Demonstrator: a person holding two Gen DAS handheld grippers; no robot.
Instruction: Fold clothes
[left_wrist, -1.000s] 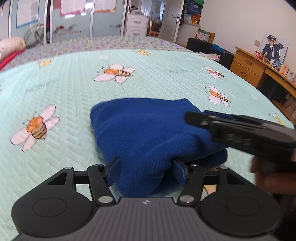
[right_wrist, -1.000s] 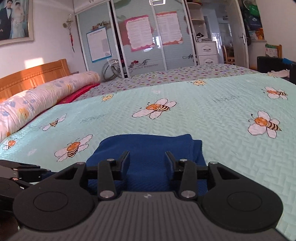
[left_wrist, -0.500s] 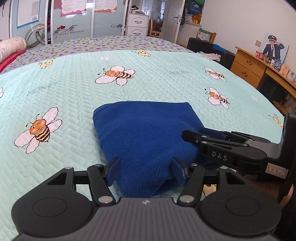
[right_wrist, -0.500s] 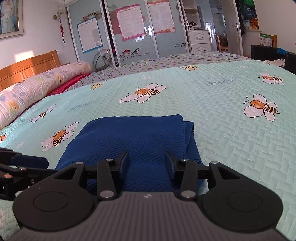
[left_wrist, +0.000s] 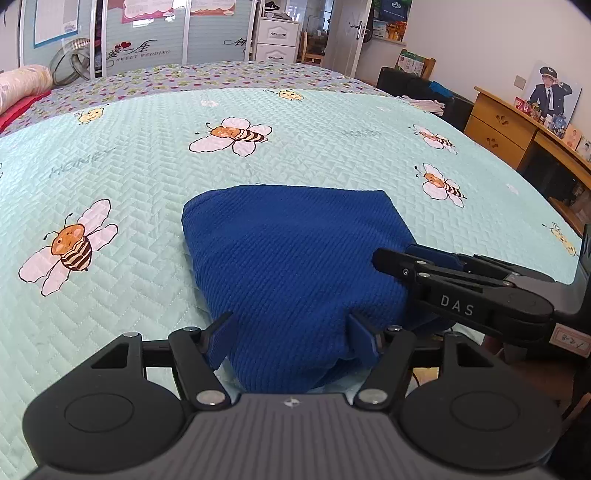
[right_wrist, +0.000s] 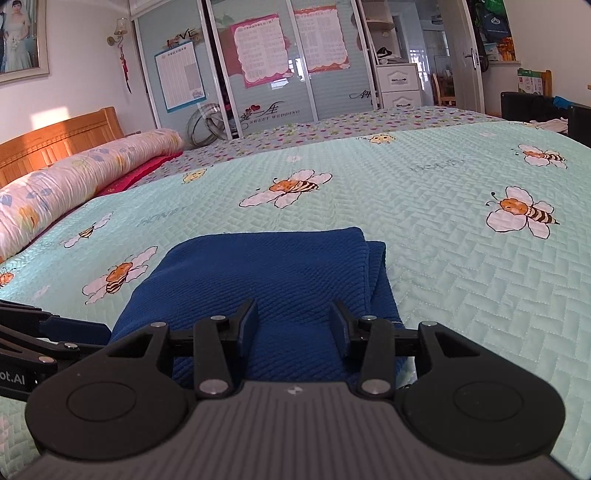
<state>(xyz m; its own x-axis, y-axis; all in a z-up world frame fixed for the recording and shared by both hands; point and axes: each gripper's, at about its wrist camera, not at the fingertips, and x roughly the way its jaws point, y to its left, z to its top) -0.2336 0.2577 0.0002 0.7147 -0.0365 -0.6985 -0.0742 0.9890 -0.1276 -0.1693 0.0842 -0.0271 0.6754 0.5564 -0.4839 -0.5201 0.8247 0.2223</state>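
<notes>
The blue garment (left_wrist: 295, 266) lies on the bedspread (left_wrist: 147, 166), just beyond both grippers, already down to a compact stacked bundle with layered edges showing along its right side in the right wrist view. My read: the folding is well along, and this is the moment around the final fold or a last tidy.

The left gripper (left_wrist: 291, 332) has its fingers spread wide, one on each side of the garment's near corner, the cloth bulging between them but not pinched. The right gripper (right_wrist: 293, 323) is parted too, fingers straddling the near edge of the garment, nothing clamped.

Seen from the left, the right gripper comes in low from the garment's right side, its tip against the cloth — contact looks likely, though I can't be sure.

What next? If another fold is wanted, both sets of fingers need to close on that near edge and carry it over toward the far edge, level and together. If not, simply back away without dragging the top layer.

The garment is a thick ribbed knit, soft and rounded at its folds — it should hold shape but slide easily. The bedspread beneath is quilted pale mint with a zigzag stitch and printed bees (left_wrist: 70, 247).
</notes>
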